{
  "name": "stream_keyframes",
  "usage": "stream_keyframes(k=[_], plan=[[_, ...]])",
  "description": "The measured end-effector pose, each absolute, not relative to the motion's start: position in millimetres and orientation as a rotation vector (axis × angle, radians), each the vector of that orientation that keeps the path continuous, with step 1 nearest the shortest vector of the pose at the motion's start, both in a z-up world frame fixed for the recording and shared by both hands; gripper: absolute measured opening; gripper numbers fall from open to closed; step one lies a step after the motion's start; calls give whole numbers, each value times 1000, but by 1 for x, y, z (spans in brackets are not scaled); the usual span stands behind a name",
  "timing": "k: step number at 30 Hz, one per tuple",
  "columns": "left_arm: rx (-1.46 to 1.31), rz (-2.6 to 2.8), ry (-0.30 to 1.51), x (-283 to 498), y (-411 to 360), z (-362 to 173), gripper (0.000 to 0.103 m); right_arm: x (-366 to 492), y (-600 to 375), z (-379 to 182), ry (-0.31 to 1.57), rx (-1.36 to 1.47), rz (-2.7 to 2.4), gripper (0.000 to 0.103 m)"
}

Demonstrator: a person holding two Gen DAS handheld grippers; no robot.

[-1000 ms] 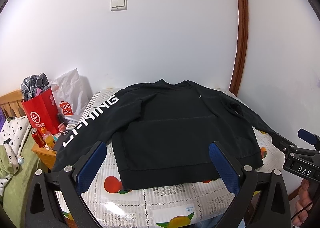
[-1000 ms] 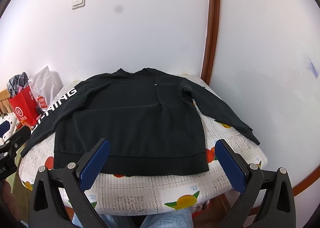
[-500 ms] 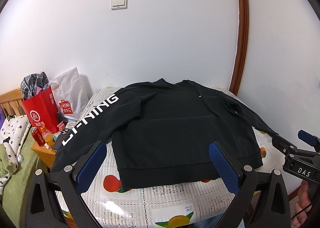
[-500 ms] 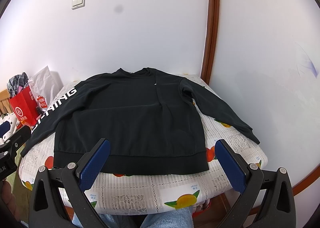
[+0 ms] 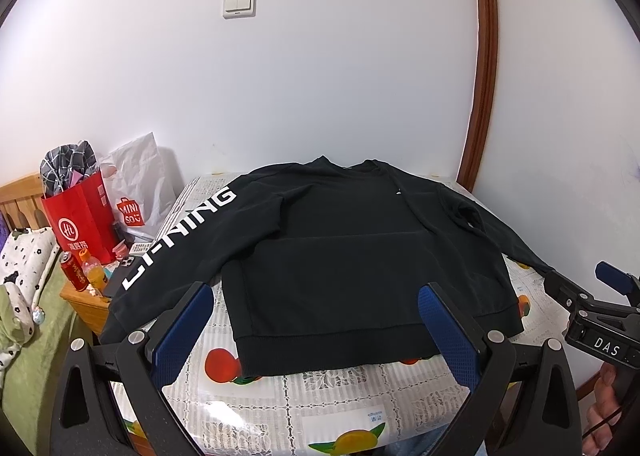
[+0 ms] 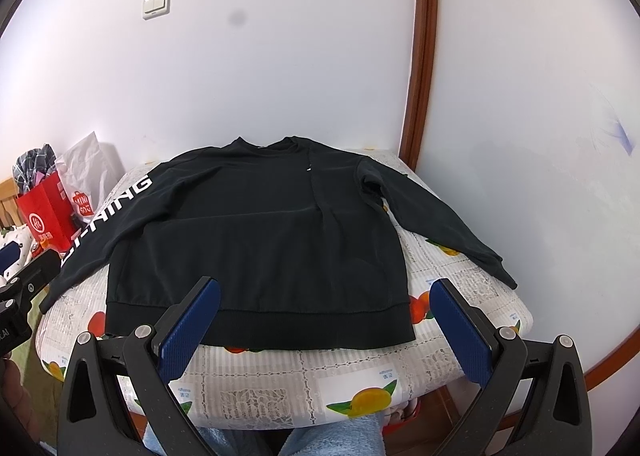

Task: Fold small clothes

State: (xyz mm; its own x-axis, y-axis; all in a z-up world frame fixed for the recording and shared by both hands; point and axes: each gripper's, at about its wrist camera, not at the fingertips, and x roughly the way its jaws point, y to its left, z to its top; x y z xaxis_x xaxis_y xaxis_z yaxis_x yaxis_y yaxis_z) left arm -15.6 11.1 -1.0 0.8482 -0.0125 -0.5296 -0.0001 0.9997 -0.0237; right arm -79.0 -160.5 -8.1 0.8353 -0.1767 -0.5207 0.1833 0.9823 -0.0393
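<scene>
Both tongs, left tongs [image 5: 314, 330] and right tongs [image 6: 326, 326], are held wide, empty, short of the black sweatshirt [image 6: 256, 240]; each sleeve cuff should be pinched first.

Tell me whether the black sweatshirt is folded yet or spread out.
Spread out. The black sweatshirt lies flat on the table, both sleeves extended sideways, hem straight. Both grippers hover open, touching nothing.

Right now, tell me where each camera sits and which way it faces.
Left wrist: on the left gripper, open, looking across the black sweatshirt toward the wall; the right gripper shows at its right edge.
Right wrist: on the right gripper, open, facing the same way; blue-clad knees show below.
Shared: sweatshirt, fruit-print tablecloth, light switch.
</scene>
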Motion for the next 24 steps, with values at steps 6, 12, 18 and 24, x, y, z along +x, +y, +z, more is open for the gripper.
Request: stream_keyframes(k=[6,12,18,24], plan=[[-26,4,559,-16,12,-4,103,-79,-161,-8,549,15,-193,103],[-38,-4,559,-12,16,-2,103,-75,-163,-7,551,18,-204,103],[-58,-26,564,-1,24,-2,103,-66,-163,-8,552,13,-210,103],[-100,-28,604,19,37,-13,103,-49,-163,-14,561,8,-203,103]])
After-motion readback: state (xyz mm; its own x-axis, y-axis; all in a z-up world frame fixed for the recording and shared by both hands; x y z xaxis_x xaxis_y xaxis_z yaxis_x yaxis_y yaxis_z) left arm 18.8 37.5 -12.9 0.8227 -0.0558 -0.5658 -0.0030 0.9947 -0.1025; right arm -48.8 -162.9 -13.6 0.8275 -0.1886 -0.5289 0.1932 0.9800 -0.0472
